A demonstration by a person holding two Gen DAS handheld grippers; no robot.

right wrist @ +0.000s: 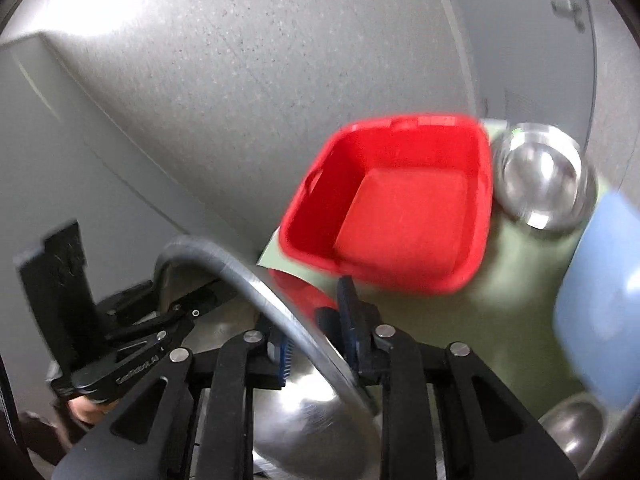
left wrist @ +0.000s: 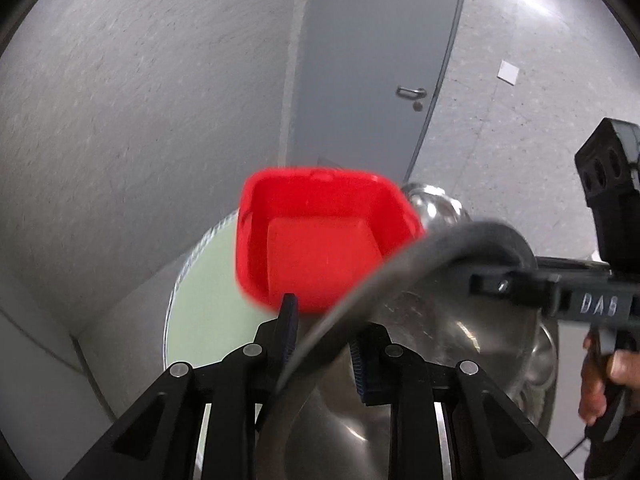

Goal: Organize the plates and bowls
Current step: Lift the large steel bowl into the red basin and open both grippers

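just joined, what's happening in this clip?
A person is holding one large steel bowl by its rim with both tools: the left hand-held gripper and the right hand-held gripper are each clamped on it. Just beyond sits an empty red bin on a green table, next to a smaller steel bowl and a blurred blue item.
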